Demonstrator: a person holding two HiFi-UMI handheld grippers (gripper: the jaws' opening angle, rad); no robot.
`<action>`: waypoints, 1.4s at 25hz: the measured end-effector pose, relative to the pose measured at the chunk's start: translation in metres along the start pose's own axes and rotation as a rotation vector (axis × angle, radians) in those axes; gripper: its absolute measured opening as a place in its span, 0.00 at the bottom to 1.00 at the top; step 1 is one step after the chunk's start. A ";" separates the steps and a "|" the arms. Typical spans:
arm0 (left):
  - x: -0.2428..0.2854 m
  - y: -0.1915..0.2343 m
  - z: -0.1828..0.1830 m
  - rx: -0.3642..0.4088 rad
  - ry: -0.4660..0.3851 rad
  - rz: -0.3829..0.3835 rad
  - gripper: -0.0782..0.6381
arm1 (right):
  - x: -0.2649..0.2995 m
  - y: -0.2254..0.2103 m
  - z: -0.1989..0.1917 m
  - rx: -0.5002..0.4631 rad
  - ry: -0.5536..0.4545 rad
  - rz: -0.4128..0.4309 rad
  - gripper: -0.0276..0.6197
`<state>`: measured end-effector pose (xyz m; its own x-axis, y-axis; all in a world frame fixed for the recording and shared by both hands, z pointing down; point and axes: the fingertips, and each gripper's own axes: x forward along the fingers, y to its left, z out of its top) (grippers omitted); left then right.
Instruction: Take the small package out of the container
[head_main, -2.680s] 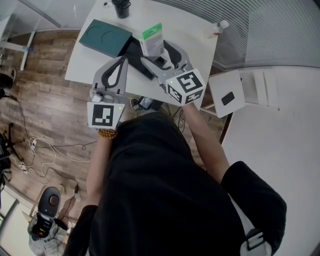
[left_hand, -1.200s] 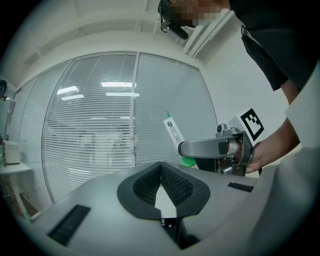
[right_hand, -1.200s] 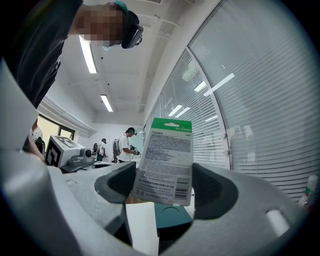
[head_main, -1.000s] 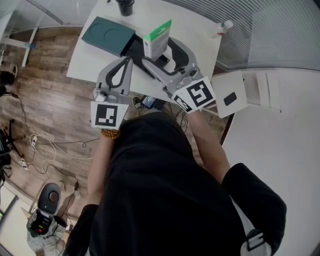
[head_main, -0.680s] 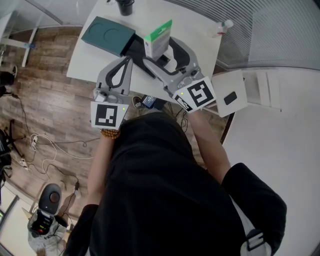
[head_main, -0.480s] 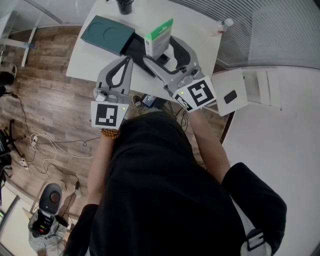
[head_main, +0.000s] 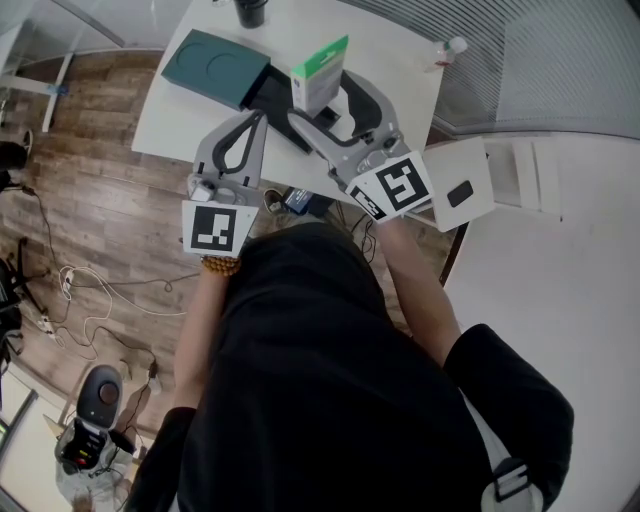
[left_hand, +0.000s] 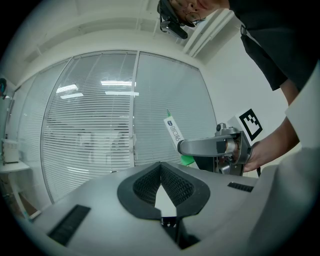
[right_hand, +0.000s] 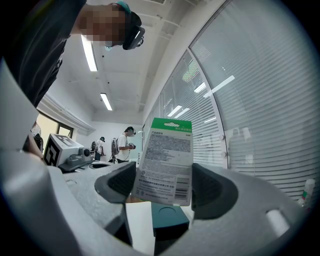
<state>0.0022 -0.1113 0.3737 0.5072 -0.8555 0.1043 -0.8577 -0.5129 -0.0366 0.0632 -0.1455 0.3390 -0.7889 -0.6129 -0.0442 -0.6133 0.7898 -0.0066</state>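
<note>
My right gripper (head_main: 320, 100) is shut on the small white package with a green top (head_main: 318, 72) and holds it upright above the white table (head_main: 400, 40). In the right gripper view the package (right_hand: 166, 160) stands between the two dark pads (right_hand: 212, 187) of that gripper (right_hand: 162, 182). Below it lie the dark green box (head_main: 215, 68) and the black open container (head_main: 272, 100); the green box (right_hand: 167, 220) also shows under the package. My left gripper (head_main: 257, 120) hovers at the table's near edge, shut and holding nothing, its tips (left_hand: 160, 165) touching.
A black cup (head_main: 251, 10) stands at the table's far edge, a small bottle (head_main: 445, 50) at its right corner. A white stand with a dark item (head_main: 455, 185) sits to the right. Cables run over the wooden floor (head_main: 90, 290). People (right_hand: 125, 145) stand far off.
My right gripper with the package has drifted slightly to the right and away from me. The left gripper has hardly moved.
</note>
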 end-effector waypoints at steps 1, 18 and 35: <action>0.000 0.000 0.000 0.000 0.001 0.000 0.12 | 0.000 0.000 0.000 0.000 0.000 0.001 0.58; -0.001 0.000 -0.001 -0.005 -0.001 0.007 0.12 | 0.000 -0.001 -0.004 0.001 0.007 0.000 0.58; -0.002 0.001 -0.003 -0.008 0.004 0.014 0.12 | 0.000 -0.003 -0.011 0.001 0.023 -0.003 0.58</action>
<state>0.0004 -0.1096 0.3769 0.4948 -0.8622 0.1083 -0.8653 -0.5004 -0.0302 0.0644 -0.1478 0.3499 -0.7880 -0.6153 -0.0208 -0.6153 0.7883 -0.0073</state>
